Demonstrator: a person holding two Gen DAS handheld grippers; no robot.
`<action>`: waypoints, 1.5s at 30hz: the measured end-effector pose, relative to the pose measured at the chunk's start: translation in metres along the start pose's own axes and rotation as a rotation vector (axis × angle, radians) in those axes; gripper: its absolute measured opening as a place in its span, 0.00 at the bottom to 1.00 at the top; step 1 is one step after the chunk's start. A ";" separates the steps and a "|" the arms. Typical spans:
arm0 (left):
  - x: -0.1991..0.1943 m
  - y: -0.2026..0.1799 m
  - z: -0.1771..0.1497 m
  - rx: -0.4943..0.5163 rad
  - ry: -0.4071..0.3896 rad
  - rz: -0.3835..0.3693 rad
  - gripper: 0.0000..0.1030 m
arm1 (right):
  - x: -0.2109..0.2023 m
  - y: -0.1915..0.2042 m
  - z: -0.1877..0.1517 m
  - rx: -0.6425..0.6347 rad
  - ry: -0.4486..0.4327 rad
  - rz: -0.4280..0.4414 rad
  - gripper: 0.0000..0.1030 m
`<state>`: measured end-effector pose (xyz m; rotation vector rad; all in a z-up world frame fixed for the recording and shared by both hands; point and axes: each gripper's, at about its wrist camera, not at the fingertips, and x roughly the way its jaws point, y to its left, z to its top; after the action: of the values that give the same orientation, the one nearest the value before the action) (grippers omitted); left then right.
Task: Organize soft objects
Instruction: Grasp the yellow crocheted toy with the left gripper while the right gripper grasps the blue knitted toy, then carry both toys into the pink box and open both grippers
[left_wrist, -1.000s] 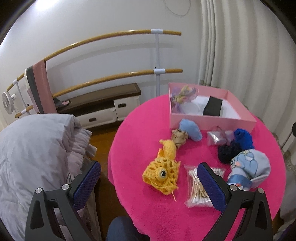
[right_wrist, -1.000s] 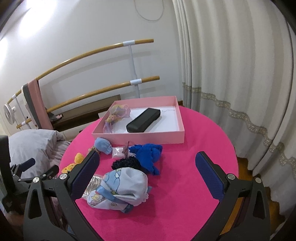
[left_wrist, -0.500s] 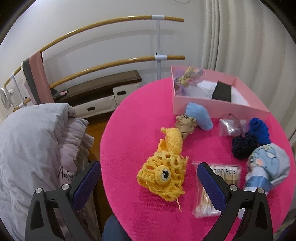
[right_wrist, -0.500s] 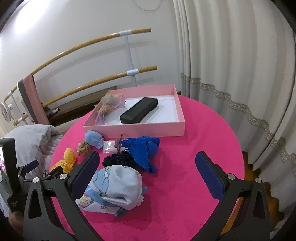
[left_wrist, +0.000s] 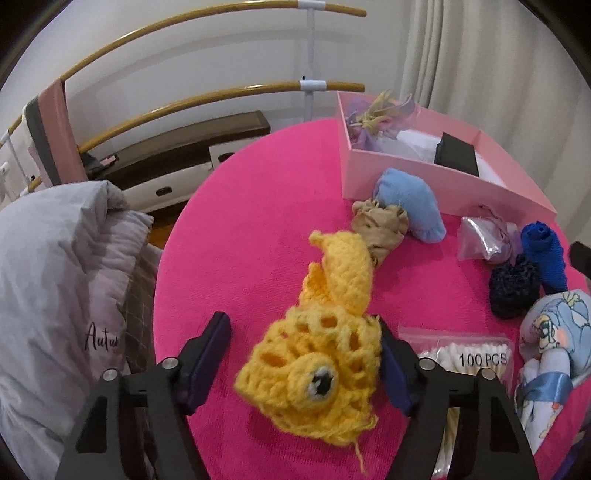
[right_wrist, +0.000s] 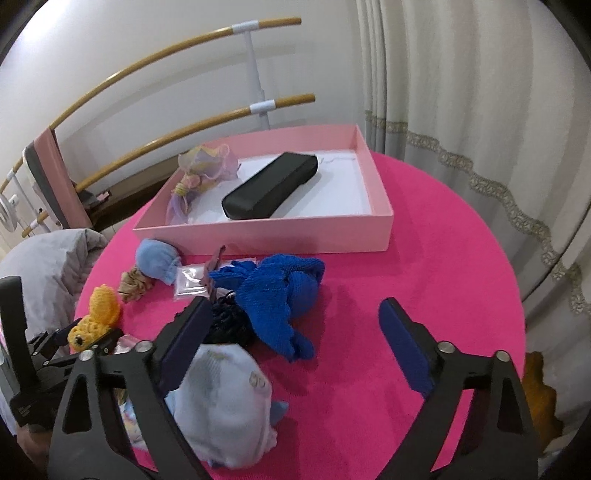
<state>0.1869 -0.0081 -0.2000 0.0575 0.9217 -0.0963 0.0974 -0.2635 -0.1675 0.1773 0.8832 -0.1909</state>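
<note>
Fingers of the left gripper have just been closing around the yellow crochet toy on the desk, not yet clamped. Right gripper apart, narrowing, empty. Recommend centring before squeezing.

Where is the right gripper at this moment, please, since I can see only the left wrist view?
Observer: The right gripper is open above the pink tablecloth. Its jaws have just been closing, with the royal-blue knitted piece in view between them, not gripped.
Operator: Is anything close to it?
Observer: Its left finger overlaps the white printed fabric cap and the dark navy scrunchie; I cannot tell whether it touches them.
Operator: How does the black rectangular case lie in the pink cardboard box?
Observer: It lies diagonally on the box floor, beside the pastel organza bundle.
</note>
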 end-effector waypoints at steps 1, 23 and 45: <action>0.001 -0.001 0.002 0.005 0.000 -0.008 0.61 | 0.005 0.000 0.001 -0.002 0.010 0.000 0.80; -0.004 -0.012 0.014 0.055 -0.004 -0.057 0.27 | 0.048 -0.012 0.001 0.031 0.060 0.087 0.39; -0.061 -0.021 0.015 0.074 -0.089 -0.052 0.25 | 0.004 -0.017 0.001 0.031 -0.021 0.070 0.38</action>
<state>0.1598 -0.0264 -0.1429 0.0968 0.8309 -0.1799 0.0959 -0.2807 -0.1712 0.2340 0.8525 -0.1407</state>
